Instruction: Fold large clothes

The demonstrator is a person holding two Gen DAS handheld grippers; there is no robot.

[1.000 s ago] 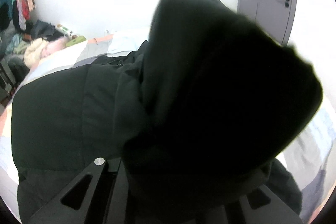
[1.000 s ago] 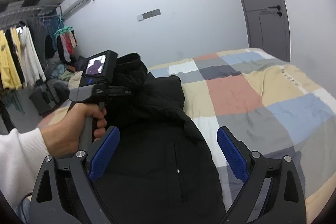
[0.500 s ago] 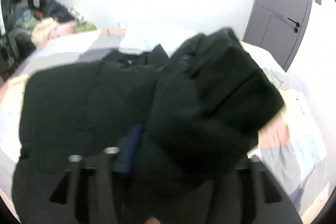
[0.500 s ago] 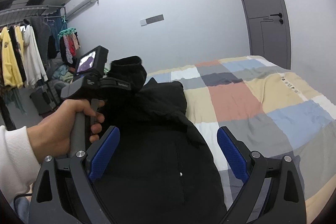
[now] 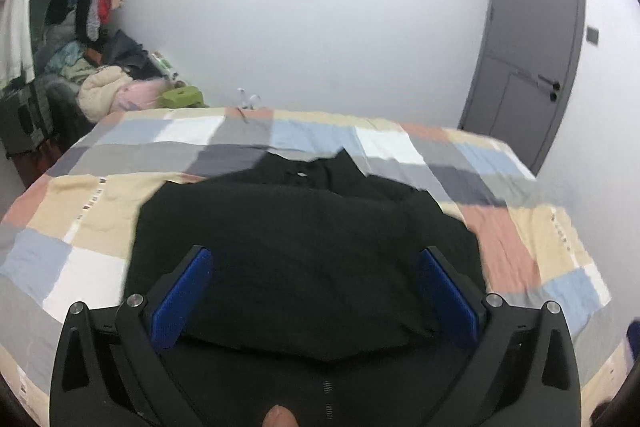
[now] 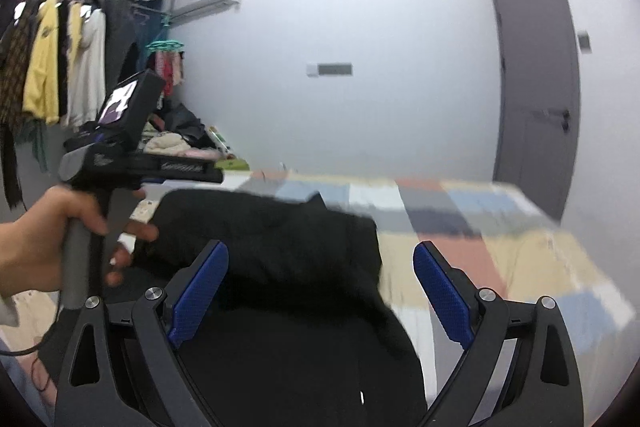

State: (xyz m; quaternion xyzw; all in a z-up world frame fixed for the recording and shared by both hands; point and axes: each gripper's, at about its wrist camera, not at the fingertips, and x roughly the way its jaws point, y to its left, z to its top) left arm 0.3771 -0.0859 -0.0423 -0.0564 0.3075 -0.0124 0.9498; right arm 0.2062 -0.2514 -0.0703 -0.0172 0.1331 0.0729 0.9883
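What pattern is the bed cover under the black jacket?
Checked blocks on the bed cover: beige, grey, blue, white, salmon. Clearest in the left wrist view.

Patchwork bed (image 5: 92,211); black jacket (image 5: 304,247) lying on it

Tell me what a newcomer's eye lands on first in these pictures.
First, the big black jacket spread across the patchwork bedspread, filling the middle of both views. Next, the blue pads of the left claw, standing wide apart above the jacket with nothing gripped. Off to the left hangs a crowded clothes rack.
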